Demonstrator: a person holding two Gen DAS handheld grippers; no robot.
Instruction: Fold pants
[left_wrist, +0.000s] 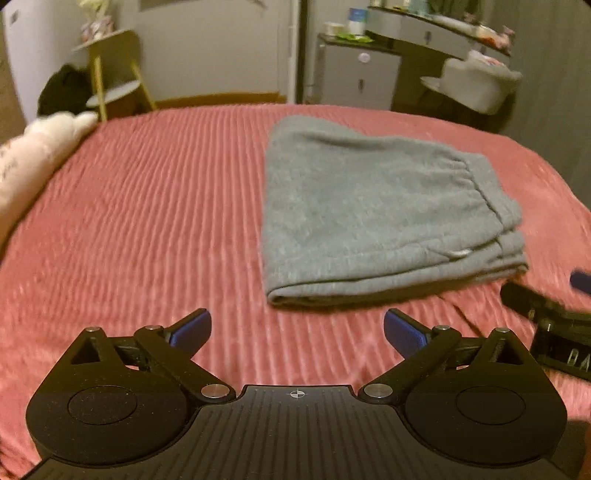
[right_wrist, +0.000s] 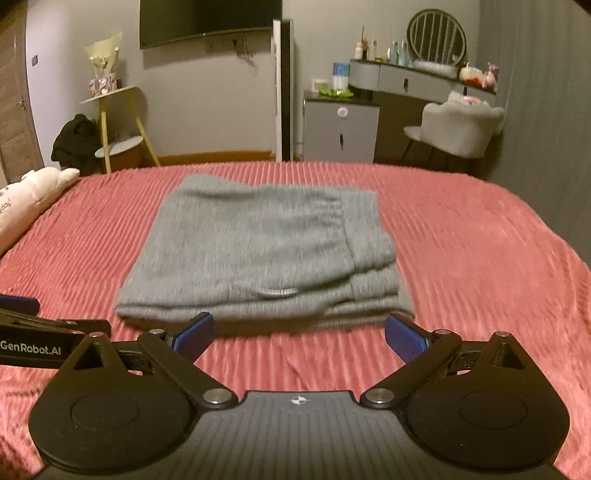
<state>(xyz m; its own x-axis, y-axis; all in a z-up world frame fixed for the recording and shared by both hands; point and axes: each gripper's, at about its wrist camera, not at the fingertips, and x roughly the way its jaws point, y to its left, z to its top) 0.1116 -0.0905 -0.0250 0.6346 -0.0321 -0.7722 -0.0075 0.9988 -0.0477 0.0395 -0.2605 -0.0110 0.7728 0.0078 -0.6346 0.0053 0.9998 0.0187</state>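
Several folded layers make up the grey pants, a compact stack at centre frame in the right wrist view, thick fold edge along the bottom, waistband at right. Bare red ribbed bedspread lies open all round them. Left gripper stands wide and empty, pants upper right of it. Right gripper is wide too, nothing between its pads, just short of the fold. White pillow at left edge; chair and cabinet behind.
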